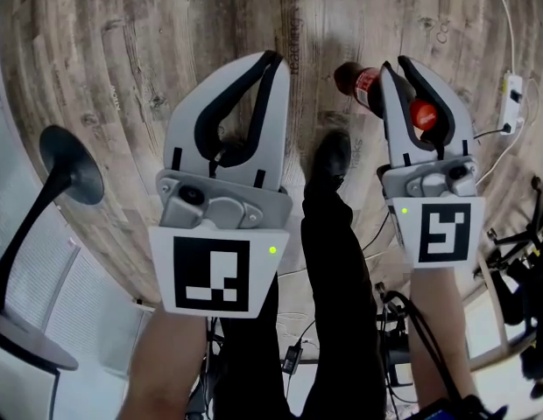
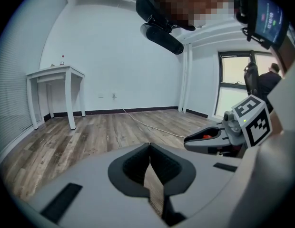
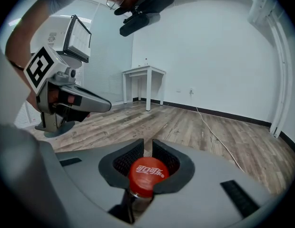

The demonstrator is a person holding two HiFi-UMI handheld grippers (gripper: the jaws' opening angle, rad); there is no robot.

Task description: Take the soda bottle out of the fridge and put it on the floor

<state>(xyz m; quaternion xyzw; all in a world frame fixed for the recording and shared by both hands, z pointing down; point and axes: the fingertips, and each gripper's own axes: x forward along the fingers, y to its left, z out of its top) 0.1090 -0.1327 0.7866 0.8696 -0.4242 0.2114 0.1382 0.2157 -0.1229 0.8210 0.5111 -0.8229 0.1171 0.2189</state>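
The right gripper (image 3: pixel 148 145) is clamped on the neck of the soda bottle (image 3: pixel 146 174), just under its red cap. It holds the bottle over the wood floor (image 1: pixel 123 51), right of the person's black shoe (image 1: pixel 331 157). The left gripper (image 2: pixel 149 147), jaw tips together and empty, hovers left of that shoe.

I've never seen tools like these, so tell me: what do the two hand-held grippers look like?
Both the left gripper and right gripper have pale grey curved shells lined with black ribbed pads. Each carries a white cube printed with black square markers and a small green light.
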